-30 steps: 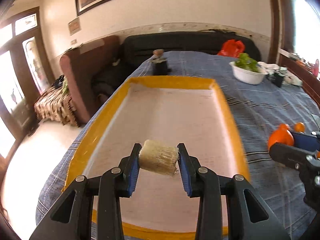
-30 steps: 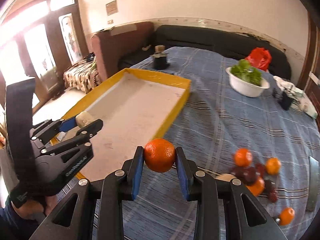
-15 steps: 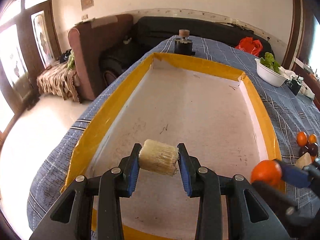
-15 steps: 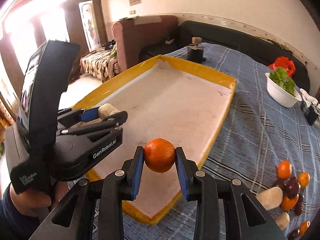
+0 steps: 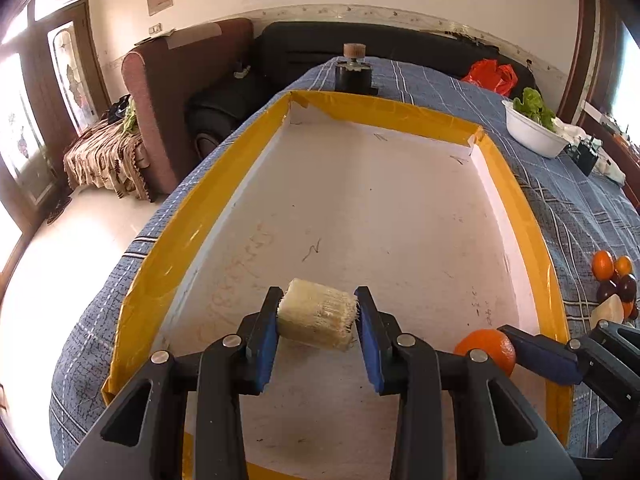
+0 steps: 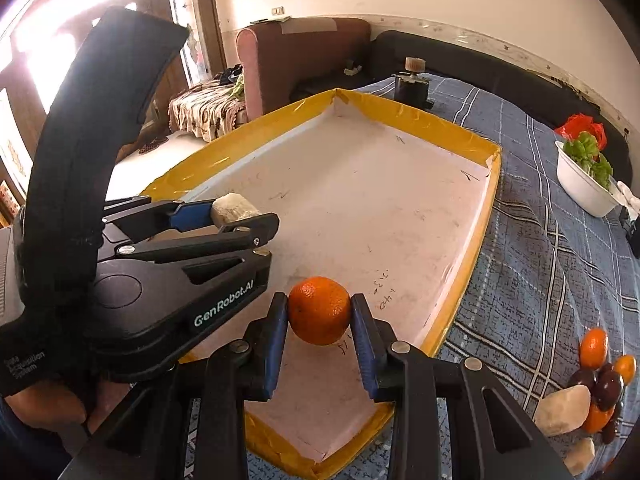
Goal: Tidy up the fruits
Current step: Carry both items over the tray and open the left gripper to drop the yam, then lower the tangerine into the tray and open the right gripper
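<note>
My left gripper (image 5: 317,320) is shut on a pale fibrous sugarcane chunk (image 5: 318,318), held just above the near left of the white floor of a yellow-rimmed tray (image 5: 532,248). My right gripper (image 6: 319,312) is shut on an orange (image 6: 319,310) above the tray's (image 6: 452,128) near right part. In the right wrist view the left gripper (image 6: 240,216) with its chunk (image 6: 232,206) sits to the left. The left wrist view shows the orange (image 5: 486,346) at lower right. A pile of oranges, dark fruits and pale chunks (image 6: 592,384) lies on the blue cloth right of the tray.
A white bowl of greens (image 5: 534,128) and a red bag (image 5: 490,74) stand at the far right of the checked cloth (image 6: 540,264). A black stand with a wooden knob (image 5: 354,70) sits behind the tray. A brown armchair (image 5: 176,92) is off the table's left.
Both grippers have moved in over the tray and sunk toward its floor, each keeping its grip. The right gripper with the orange has come close beside the left one.
</note>
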A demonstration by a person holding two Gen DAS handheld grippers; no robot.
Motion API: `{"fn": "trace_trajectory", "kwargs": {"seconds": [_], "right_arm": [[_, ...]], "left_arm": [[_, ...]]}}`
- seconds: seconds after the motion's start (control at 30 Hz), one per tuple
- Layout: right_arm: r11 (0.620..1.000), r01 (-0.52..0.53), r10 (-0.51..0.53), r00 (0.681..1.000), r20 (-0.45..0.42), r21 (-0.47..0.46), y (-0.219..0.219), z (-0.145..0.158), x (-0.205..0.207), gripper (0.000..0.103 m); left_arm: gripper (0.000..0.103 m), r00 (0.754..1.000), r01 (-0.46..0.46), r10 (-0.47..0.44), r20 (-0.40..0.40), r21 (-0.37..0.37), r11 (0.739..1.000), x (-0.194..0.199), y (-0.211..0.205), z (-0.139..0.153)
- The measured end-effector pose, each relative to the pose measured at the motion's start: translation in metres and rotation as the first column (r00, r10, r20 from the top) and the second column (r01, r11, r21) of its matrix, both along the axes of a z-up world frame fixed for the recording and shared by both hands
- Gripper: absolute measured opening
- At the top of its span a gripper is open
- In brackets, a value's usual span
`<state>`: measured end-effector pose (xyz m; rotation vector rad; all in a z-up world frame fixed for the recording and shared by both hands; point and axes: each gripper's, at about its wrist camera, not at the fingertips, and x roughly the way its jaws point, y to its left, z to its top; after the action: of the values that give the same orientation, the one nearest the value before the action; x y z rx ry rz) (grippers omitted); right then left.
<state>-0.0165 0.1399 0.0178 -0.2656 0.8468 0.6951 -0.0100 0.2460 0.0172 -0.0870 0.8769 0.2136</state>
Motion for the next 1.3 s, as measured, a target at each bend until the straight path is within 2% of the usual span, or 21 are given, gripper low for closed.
{"fn": "trace_trajectory", "kwargs": {"seconds": [0.13, 0.27, 0.3, 0.37, 0.63, 0.97, 1.3], "right_arm": [[1.000, 0.007, -0.007, 1.000, 0.001, -0.019, 0.004, -0.002, 0.005, 0.035], [0.993, 0.115, -0.115, 0.993, 0.031, 0.008, -0.003, 0.001, 0.020, 0.035], [0.988, 0.157, -0.157, 0.986, 0.048, 0.007, -0.007, 0.001, 0.023, 0.036], [0.986, 0.162, -0.165, 0.985, 0.052, 0.049, -0.013, 0.000, 0.026, 0.036], [0.975, 0.171, -0.175, 0.984, 0.021, 0.143, -0.027, 0.006, 0.028, 0.037], [0.962, 0.186, -0.196, 0.980, 0.031, 0.199, -0.037, 0.013, 0.023, 0.038], [0.972, 0.146, -0.150, 0.989, 0.006, 0.182, -0.031, 0.006, 0.023, 0.038]], "left_arm": [[0.035, 1.000, 0.013, -0.013, -0.016, -0.011, 1.000, 0.006, 0.002, -0.001], [0.036, 1.000, -0.002, 0.002, -0.011, -0.026, 1.000, 0.014, 0.005, -0.002], [0.038, 1.000, -0.009, 0.009, -0.012, -0.041, 0.999, 0.014, 0.008, -0.002], [0.057, 1.000, -0.016, 0.016, -0.002, -0.068, 0.998, 0.011, 0.011, -0.003], [0.060, 1.000, -0.015, 0.018, 0.026, -0.084, 0.996, 0.005, 0.012, 0.000], [0.062, 0.997, -0.017, 0.024, 0.075, -0.096, 0.995, -0.001, 0.011, 0.007], [0.062, 0.996, -0.025, 0.033, 0.085, -0.100, 0.995, -0.005, 0.013, 0.008]]}}
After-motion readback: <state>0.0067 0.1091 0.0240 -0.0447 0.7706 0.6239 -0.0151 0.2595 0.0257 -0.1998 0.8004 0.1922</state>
